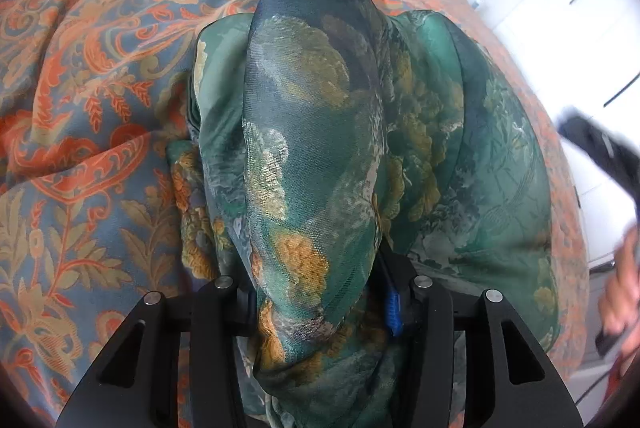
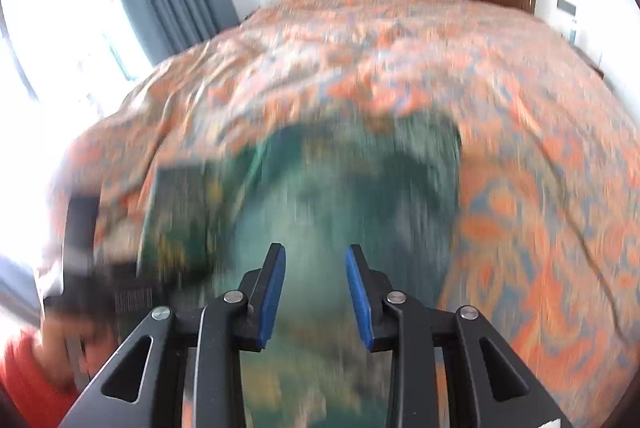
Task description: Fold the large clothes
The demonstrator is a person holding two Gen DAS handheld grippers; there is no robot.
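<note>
Green garment (image 1: 304,148) lies on the bedspread (image 1: 88,76) and drapes over the left gripper (image 1: 320,292), jaw state hidden; right gripper (image 2: 316,292) stands open above it, empty.

The left claw (image 1: 320,292) tilts steeply downward. Its two black arms spread apart, and the green cloth (image 1: 304,148) bunched between them covers the fingers. Only one blue pad (image 1: 394,308) peeks out on the right side, so I cannot tell whether the pads are pressing. The left hand (image 2: 80,340) grips its handle, blurred, with a red sleeve (image 2: 24,380) behind it. The right claw (image 2: 316,292) also points downward, its blue pads standing apart with nothing between them. The right hand (image 1: 624,288) shows only as a smear at the edge of the left wrist view.
</note>
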